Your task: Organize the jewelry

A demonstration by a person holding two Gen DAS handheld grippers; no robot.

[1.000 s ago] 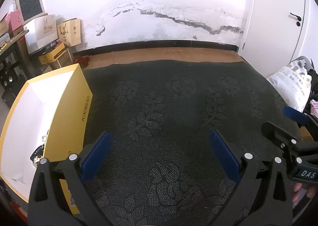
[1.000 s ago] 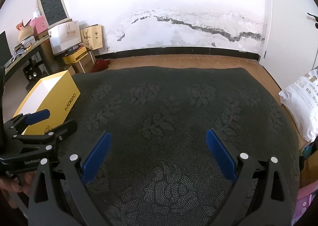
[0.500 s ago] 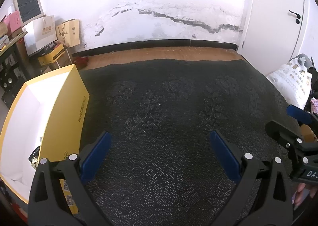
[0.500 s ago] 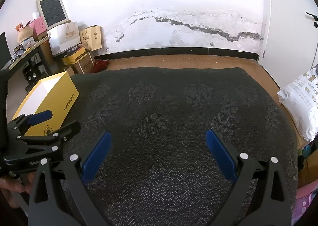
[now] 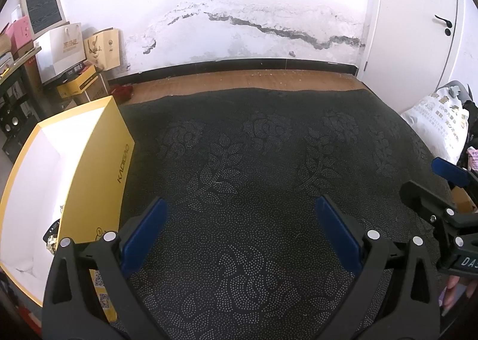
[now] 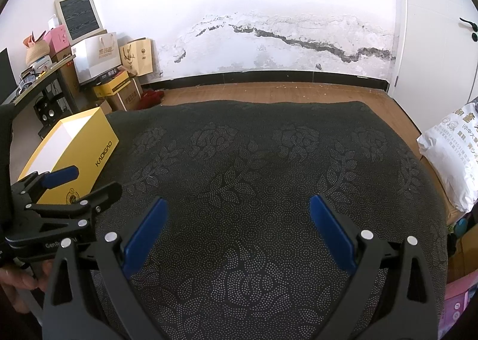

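A yellow open box (image 5: 98, 166) with a white inside stands at the left edge of the dark patterned cloth (image 5: 269, 160); it also shows in the right wrist view (image 6: 77, 154). Small jewelry pieces (image 5: 52, 235) lie in its near corner, partly hidden by the wall. My left gripper (image 5: 239, 220) is open and empty, just right of the box. My right gripper (image 6: 236, 217) is open and empty over the middle of the cloth. Each gripper shows at the edge of the other's view.
A white printed bag (image 5: 439, 127) lies off the cloth's right side. Paper bags and cartons (image 6: 110, 65) stand by a shelf at the back left. A wooden floor strip (image 6: 269, 91) and a cracked white wall lie beyond the cloth.
Both grippers have drifted slightly; the view has tilted up a little and the yellow box has shifted slightly left in the left wrist view. Both jaws stay open.
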